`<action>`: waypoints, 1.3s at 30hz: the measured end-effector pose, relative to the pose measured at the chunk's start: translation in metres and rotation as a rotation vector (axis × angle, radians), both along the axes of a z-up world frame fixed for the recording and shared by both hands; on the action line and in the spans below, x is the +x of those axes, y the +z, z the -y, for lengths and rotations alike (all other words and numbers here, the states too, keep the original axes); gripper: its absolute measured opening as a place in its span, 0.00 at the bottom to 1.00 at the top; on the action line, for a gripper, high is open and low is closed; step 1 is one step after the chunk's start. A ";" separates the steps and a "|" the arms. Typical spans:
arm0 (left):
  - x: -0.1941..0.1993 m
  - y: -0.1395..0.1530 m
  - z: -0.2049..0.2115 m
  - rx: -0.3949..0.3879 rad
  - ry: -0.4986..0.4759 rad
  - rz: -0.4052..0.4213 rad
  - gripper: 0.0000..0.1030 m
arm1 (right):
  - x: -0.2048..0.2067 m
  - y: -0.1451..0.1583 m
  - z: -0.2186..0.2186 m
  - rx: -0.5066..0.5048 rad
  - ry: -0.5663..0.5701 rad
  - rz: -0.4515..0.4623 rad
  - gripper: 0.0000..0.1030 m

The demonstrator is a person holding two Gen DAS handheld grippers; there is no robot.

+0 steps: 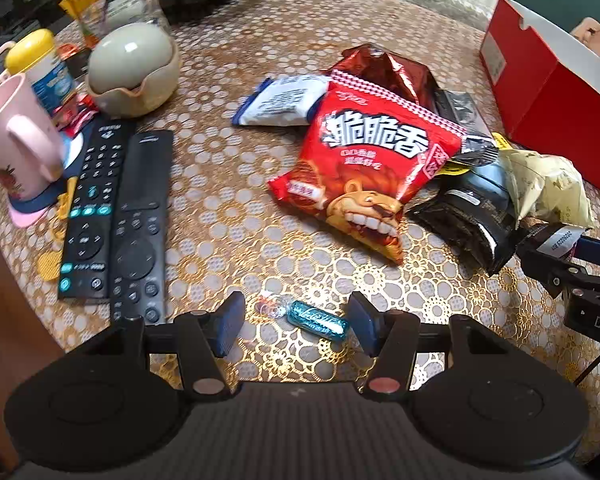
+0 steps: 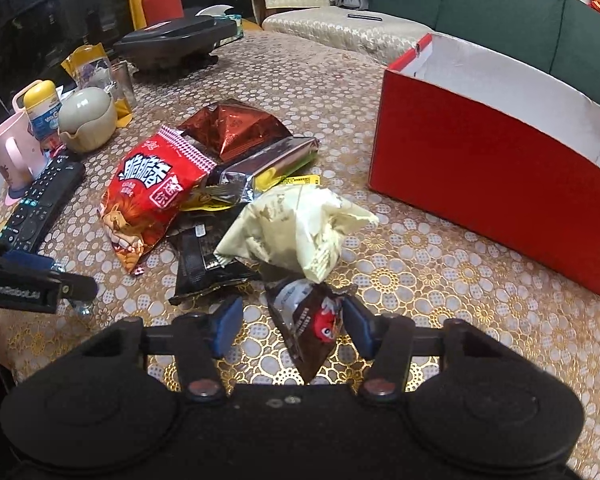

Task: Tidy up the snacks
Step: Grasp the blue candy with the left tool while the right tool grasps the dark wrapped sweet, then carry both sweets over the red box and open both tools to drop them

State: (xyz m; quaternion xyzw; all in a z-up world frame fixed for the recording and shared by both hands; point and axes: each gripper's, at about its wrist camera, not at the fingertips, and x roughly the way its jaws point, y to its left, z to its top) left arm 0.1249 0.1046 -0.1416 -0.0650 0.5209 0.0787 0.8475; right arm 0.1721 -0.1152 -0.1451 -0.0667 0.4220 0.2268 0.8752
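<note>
Both tools are down low over the gold lace-patterned tablecloth, and it's a two-front approach. The left gripper has its blue-padded jaws spread wide around a small teal foil-wrapped candy, which lies flat on the cloth between the pads, closer to the right-hand one, touching neither as far as I can see. At twelve o'clock from it sits the big red crinkly snack bag with the cartoon lion, with the rest of the pile trailing off toward two o'clock.

Over on the other side, the right gripper is also wide apart, straddling a dark brown chocolate packet with a red character. One corner of that packet appears to brush the right pad; no squeeze yet. Just beyond, at twelve, a crumpled pale yellow bag; the open red cardboard box with white lining waits at two o'clock, well apart.

My read: this is the grasp stage of sorting, nothing lifted so far. Next call is to close gently on each item, low enough to catch the flat candy, then carry toward the box, probably.
</note>
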 end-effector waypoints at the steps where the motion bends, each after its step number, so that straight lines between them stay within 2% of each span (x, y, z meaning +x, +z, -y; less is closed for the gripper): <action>1: -0.001 0.000 -0.001 -0.009 0.003 -0.002 0.55 | 0.000 -0.001 0.000 -0.002 0.000 0.000 0.53; 4: -0.003 -0.001 0.000 -0.021 0.009 -0.012 0.55 | -0.001 -0.002 0.001 -0.002 -0.007 0.006 0.50; 9: -0.004 0.000 0.003 -0.013 0.006 -0.010 0.43 | 0.000 -0.003 0.002 0.009 -0.007 0.010 0.40; 10: -0.005 0.001 0.003 -0.014 0.006 -0.005 0.37 | -0.001 -0.003 0.002 0.012 -0.005 0.010 0.39; 11: -0.005 0.001 0.003 -0.020 0.004 -0.002 0.26 | -0.001 -0.003 0.002 0.012 -0.006 0.012 0.38; 13: -0.006 0.002 0.004 -0.015 -0.002 -0.004 0.12 | -0.003 -0.002 0.003 0.016 -0.008 0.013 0.35; 27: -0.016 0.016 0.013 -0.013 -0.020 0.049 0.12 | -0.024 0.010 0.030 0.081 -0.052 -0.005 0.30; 39: -0.015 0.065 0.053 -0.005 -0.104 0.137 0.12 | -0.039 0.062 0.068 0.160 -0.094 0.105 0.29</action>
